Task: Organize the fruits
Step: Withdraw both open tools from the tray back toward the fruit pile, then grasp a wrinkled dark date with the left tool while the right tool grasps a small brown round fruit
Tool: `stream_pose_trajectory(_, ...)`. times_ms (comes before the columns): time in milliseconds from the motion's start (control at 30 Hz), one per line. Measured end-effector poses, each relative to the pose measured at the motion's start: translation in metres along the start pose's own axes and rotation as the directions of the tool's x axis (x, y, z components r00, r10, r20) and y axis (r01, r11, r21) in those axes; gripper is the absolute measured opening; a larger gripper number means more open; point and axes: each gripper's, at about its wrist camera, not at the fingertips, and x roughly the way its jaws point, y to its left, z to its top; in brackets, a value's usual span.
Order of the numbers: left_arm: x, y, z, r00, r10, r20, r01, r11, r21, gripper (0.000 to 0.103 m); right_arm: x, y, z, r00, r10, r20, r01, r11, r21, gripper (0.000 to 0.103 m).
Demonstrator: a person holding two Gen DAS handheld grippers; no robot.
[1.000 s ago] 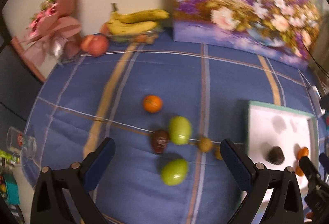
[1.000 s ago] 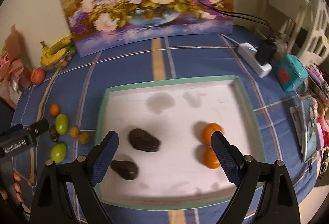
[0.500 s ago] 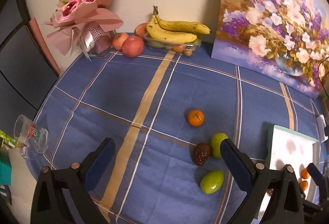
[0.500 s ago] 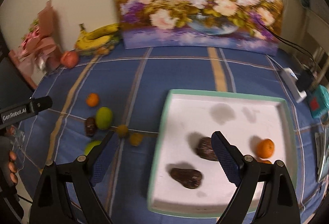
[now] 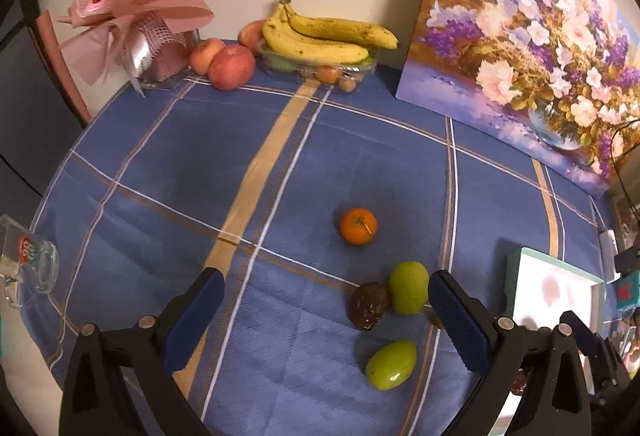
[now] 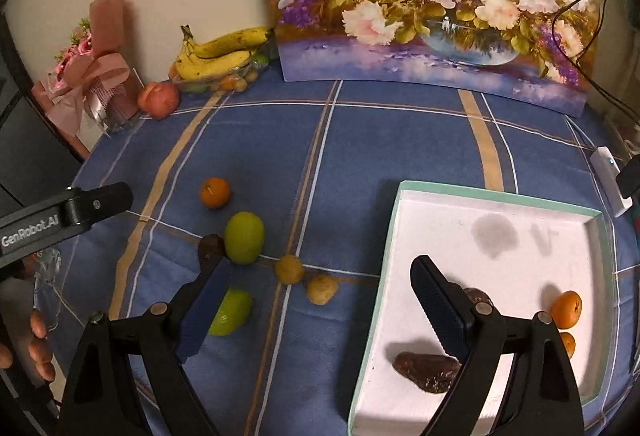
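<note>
Left wrist view: the left gripper (image 5: 324,310) fills the bottom of the frame with its jaws spread wide and nothing between them. Just above and between the fingers, right of centre, an orange (image 5: 358,226) sits alone on the blue plaid tablecloth (image 5: 160,164). Below it a dark brown fruit (image 5: 368,305) touches a green fruit (image 5: 408,293), and a second green fruit (image 5: 391,365) lies apart, lower down. The white tray (image 5: 554,290) shows at the right edge. Bananas (image 5: 324,38) and apples (image 5: 231,67) stand along the wall at the top, a flower painting (image 5: 528,36) at the upper right.

Right wrist view: the right gripper (image 6: 320,310) is also wide open and empty, at the bottom of the frame. The tray (image 6: 496,212) occupies the lower right, holding two dark fruits (image 6: 426,370) and two oranges (image 6: 565,309). Left of the tray, on the cloth, lie two small yellow-brown fruits (image 6: 289,269), the two green ones, the dark one and the lone orange. The left gripper juts in from the left edge.
</note>
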Motion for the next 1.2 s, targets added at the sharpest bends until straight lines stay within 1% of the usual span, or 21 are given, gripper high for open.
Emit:
stream_pose_trajectory(133, 0.013, -0.01, 0.001, 1.0, -0.01, -0.026, 0.011, 1.0, 0.02, 0.102, 0.004, -0.006, 0.005, 1.0, 0.008, 0.002, -0.008, 1.0, 0.029, 0.09)
stream_pose_trajectory(167, 0.015, -0.011, 0.0, 0.999, -0.013, -0.031, 0.013, 1.0, 0.023, 0.102, 0.004, -0.006, 0.006, 1.0, 0.014, 0.004, -0.014, 0.999, 0.03, 0.087)
stream_pose_trajectory(200, 0.018, -0.014, 0.0, 0.999, -0.016, -0.036, 0.017, 0.999, 0.028, 0.102, 0.005, -0.006, 0.007, 1.0, 0.015, 0.003, -0.015, 1.0, 0.027, 0.082)
stream_pose_trajectory(267, 0.024, -0.018, 0.0, 0.998, -0.023, -0.05, 0.024, 0.999, 0.033, 0.098, 0.008, -0.005, 0.01, 1.0, 0.012, -0.003, -0.012, 1.0, 0.02, 0.076)
stream_pose_trajectory(300, 0.027, -0.019, 0.0, 0.998, -0.027, -0.059, 0.029, 0.999, 0.034, 0.095, 0.01, -0.005, 0.01, 1.0, 0.014, -0.006, -0.013, 1.0, 0.018, 0.076)
stream_pose_trajectory(367, 0.035, -0.022, -0.002, 0.996, -0.033, -0.082, 0.036, 0.999, 0.03, 0.095, 0.014, -0.003, 0.01, 1.0, 0.015, -0.015, -0.015, 1.0, 0.014, 0.075)
stream_pose_trajectory(467, 0.045, -0.025, -0.005, 0.993, -0.04, -0.112, 0.043, 0.999, 0.026, 0.091, 0.024, 0.0, 0.01, 0.999, 0.008, -0.041, -0.008, 1.0, -0.006, 0.06)
stream_pose_trajectory(533, 0.053, -0.026, -0.007, 0.99, -0.043, -0.131, 0.046, 0.999, 0.023, 0.09, 0.031, 0.002, 0.009, 0.998, -0.003, -0.061, 0.002, 1.0, -0.016, 0.06)
stream_pose_trajectory(567, 0.056, -0.026, -0.009, 0.989, -0.043, -0.14, 0.046, 0.999, 0.019, 0.09, 0.035, 0.002, 0.008, 0.997, -0.004, -0.071, 0.002, 1.0, -0.02, 0.058)
stream_pose_trajectory(600, 0.058, -0.026, -0.01, 0.988, -0.042, -0.146, 0.045, 0.999, 0.014, 0.09, 0.037, 0.003, 0.007, 0.997, -0.001, -0.08, -0.001, 1.0, -0.022, 0.052)
stream_pose_trajectory(700, 0.067, -0.026, -0.014, 0.984, -0.048, -0.172, 0.049, 0.999, 0.0, 0.089, 0.047, 0.003, 0.002, 0.994, -0.004, -0.11, 0.001, 1.0, -0.031, 0.049)
stream_pose_trajectory(800, 0.074, -0.025, -0.017, 0.98, -0.047, -0.191, 0.047, 0.999, -0.003, 0.08, 0.057, 0.001, -0.003, 0.989, -0.001, -0.145, -0.005, 0.999, -0.035, 0.043)
stream_pose_trajectory(900, 0.079, -0.024, -0.02, 0.977, -0.05, -0.208, 0.048, 0.999, -0.019, 0.078, 0.064, 0.001, -0.007, 0.985, -0.002, -0.171, -0.004, 0.999, -0.037, 0.04)
stream_pose_trajectory(967, 0.081, -0.023, -0.021, 0.975, -0.072, -0.211, 0.065, 0.997, -0.038, 0.077, 0.069, 0.001, -0.009, 0.983, -0.004, -0.185, -0.003, 0.999, -0.04, 0.04)
stream_pose_trajectory(1100, 0.083, -0.023, -0.022, 0.975, -0.079, -0.209, 0.073, 0.997, -0.038, 0.076, 0.078, -0.001, -0.014, 0.978, -0.007, -0.209, 0.0, 0.999, -0.034, 0.039)
stream_pose_trajectory(1200, 0.084, -0.022, -0.022, 0.971, -0.101, -0.217, 0.092, 0.994, -0.053, 0.068, 0.082, -0.002, -0.016, 0.976, 0.002, -0.217, -0.008, 1.0, -0.027, 0.039)
